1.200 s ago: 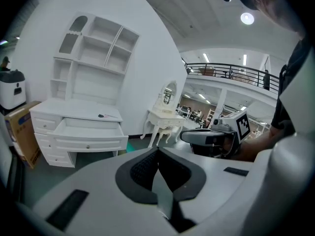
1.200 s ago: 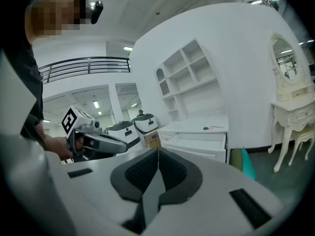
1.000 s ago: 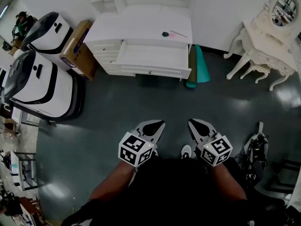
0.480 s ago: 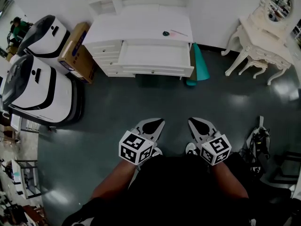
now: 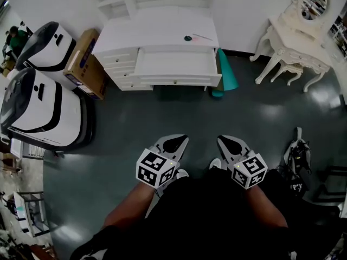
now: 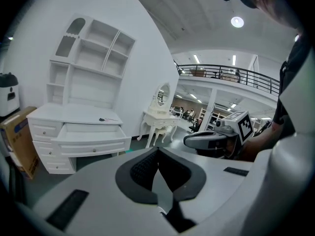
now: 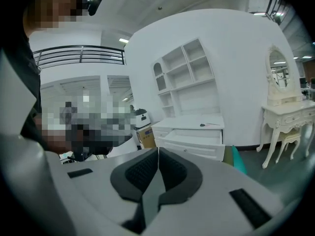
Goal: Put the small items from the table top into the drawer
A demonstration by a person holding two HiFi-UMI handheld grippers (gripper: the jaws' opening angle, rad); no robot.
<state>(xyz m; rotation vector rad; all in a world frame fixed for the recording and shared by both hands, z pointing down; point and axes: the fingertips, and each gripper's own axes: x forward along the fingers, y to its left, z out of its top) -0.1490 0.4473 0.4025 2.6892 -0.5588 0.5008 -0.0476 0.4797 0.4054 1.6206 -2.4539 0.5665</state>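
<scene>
Only my view drifted; left gripper point(image 5: 181, 141) and right gripper point(image 5: 223, 141) stay closed, empty, far from the open drawer point(image 5: 173, 64); small items point(image 5: 188, 38) wait near the table top's point(image 5: 152, 31) right edge.

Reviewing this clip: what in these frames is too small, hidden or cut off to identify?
- Small items on the desk top, head view: too small to name; one dark and round, one thin.
- Drawer interior, left gripper view: hidden behind the drawer's own front.
- Cardboard box print, head view: too small to read.
- Person at upper left, head view: tiny, partly cut off by the edge.
</scene>
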